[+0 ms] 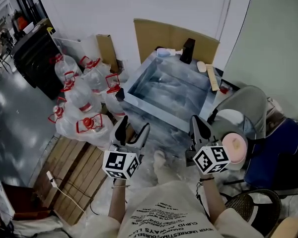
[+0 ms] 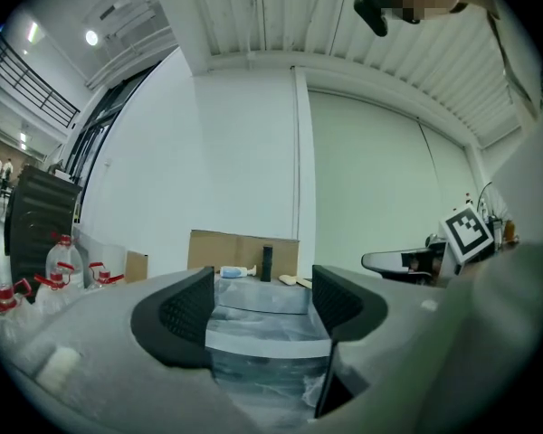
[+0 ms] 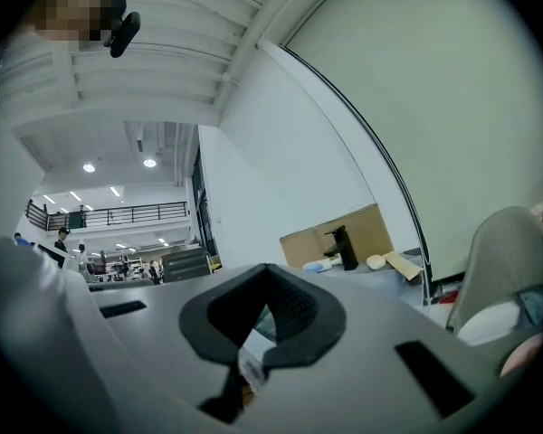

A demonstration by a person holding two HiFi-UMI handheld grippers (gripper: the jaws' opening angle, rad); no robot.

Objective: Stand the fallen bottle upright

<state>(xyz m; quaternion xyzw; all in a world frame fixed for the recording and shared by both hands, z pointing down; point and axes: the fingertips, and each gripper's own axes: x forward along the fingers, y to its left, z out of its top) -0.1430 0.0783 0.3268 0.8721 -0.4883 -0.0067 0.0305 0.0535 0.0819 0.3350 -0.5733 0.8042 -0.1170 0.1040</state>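
Note:
The fallen bottle (image 1: pixel 168 52), white with a blue band, lies on its side on the far rim of a steel sink (image 1: pixel 154 108), just left of a black faucet (image 1: pixel 187 51). It also shows small and far in the left gripper view, bottle (image 2: pixel 235 271), and in the right gripper view, bottle (image 3: pixel 321 265). My left gripper (image 1: pixel 132 132) hangs open over the sink's near left corner, its jaws empty (image 2: pixel 262 304). The right gripper (image 1: pixel 200 129) is shut on nothing near the sink's near right corner, its tips together (image 3: pixel 265 287). Both grippers are well short of the bottle.
Plastic film wraps the sink. A pale soap-like lump (image 1: pixel 201 66) and a wooden brush (image 1: pixel 211 77) lie on the right rim. Several water jugs with red caps (image 1: pixel 82 95) crowd the floor at left. A grey chair (image 1: pixel 246 108) stands at right, cardboard (image 1: pixel 164 36) behind.

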